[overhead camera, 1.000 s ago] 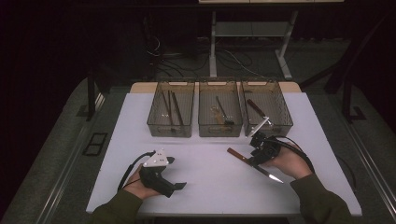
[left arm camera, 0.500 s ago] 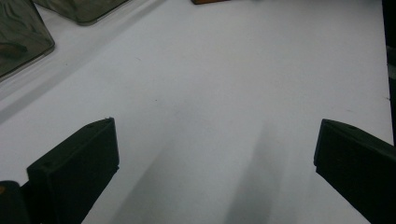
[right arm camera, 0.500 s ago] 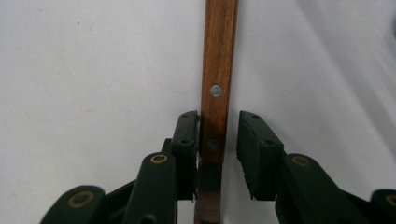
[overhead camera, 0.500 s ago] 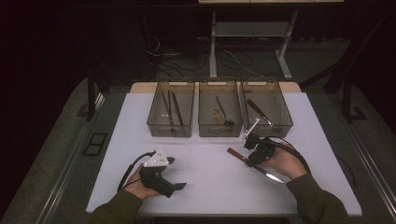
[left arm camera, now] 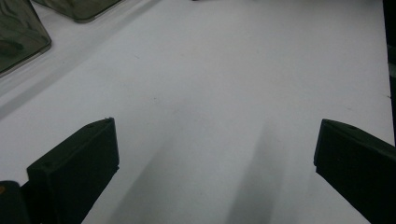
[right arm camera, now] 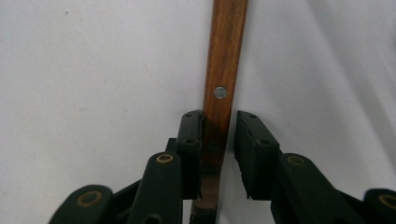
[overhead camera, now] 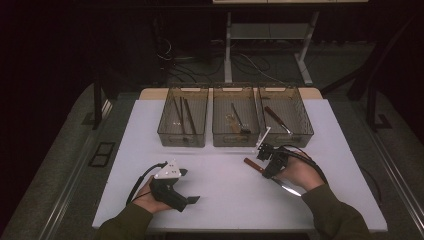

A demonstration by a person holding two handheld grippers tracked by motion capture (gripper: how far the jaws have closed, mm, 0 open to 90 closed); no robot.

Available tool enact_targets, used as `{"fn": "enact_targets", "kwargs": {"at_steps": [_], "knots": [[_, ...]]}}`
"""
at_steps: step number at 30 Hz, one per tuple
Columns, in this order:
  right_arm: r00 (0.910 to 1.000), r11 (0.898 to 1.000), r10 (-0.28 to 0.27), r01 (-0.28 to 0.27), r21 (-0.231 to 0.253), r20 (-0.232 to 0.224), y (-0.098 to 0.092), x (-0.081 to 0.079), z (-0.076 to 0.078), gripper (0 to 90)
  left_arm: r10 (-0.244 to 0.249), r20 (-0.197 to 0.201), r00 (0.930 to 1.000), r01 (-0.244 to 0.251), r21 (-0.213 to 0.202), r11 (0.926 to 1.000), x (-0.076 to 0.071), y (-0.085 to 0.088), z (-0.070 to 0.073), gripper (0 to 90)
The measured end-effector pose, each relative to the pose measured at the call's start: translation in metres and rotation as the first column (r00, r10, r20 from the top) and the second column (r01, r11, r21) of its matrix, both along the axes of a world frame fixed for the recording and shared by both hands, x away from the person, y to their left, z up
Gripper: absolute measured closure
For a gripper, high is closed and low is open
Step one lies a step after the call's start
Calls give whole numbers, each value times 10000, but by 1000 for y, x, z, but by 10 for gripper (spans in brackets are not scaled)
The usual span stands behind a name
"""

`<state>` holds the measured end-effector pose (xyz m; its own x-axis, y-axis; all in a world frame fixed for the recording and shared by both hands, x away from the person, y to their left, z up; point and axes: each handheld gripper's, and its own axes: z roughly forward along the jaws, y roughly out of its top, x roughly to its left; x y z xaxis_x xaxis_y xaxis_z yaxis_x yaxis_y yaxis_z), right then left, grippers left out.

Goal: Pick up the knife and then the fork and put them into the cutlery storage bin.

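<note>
Right gripper view: the right gripper point(right arm camera: 219, 154) has just been closing, its jaws flanking the wooden knife handle point(right arm camera: 224, 70) at frame centre, a slight gap remaining on the right.

Three bins point(overhead camera: 235, 138) side by side at table's point(overhead camera: 220, 200) far edge; knife point(overhead camera: 253, 165) near the right bin, flat on table.

Knife point(right arm camera: 223, 70) handle – smooth brown wood, metal rivet, matt white table point(right arm camera: 93, 70), matt black plastic pads point(right arm camera: 191, 140)

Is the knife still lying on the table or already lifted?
Lying on the table. The knife lies flat between the right gripper jaws, which have just been closing; a small gap remains at one jaw.
</note>
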<state>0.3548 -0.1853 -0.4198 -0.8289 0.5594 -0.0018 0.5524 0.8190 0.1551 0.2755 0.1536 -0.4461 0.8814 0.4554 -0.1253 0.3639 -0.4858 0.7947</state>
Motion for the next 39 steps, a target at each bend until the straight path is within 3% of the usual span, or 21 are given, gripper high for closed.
{"fn": "enact_targets", "kwargs": {"at_steps": [10, 12, 15, 22, 30, 32, 39], "knots": [[9999, 9998, 152, -152, 95, -17, 0, -1, 1, 776, -3, 26, 10000, 3, -10, 10000, 0, 0, 0, 0], [9999, 9994, 122, -120, 316, -85, -3, -1, 1, 776, -5, 26, 10000, 5, -13, 10000, 0, 0, 0, 0], [10000, 9993, 22, -25, 363, 92, -6, 0, 3, 776, -14, 17, 10000, 14, -6, 10000, 0, 0, 0, 0], [9986, 9927, -311, 258, 1182, 431, -21, 2, 15, 777, -25, 19, 10000, 25, 4, 10000, 0, 0, 0, 0], [9916, 9712, -1036, 842, 2229, 769, -42, 3, 28, 777, -16, 16, 10000, 16, 18, 10000, 0, 0, 0, 0], [9897, 9624, -1180, 938, 2551, 812, -48, 2, 32, 777, -240, 105, 9997, 236, 312, 9992, 1, 2, 1, 0], [9779, 9297, -1803, 1343, 3431, 1057, -67, 4, 38, 778, -168, 84, 9998, 166, 202, 9997, 1, 2, 1, 0]]}}
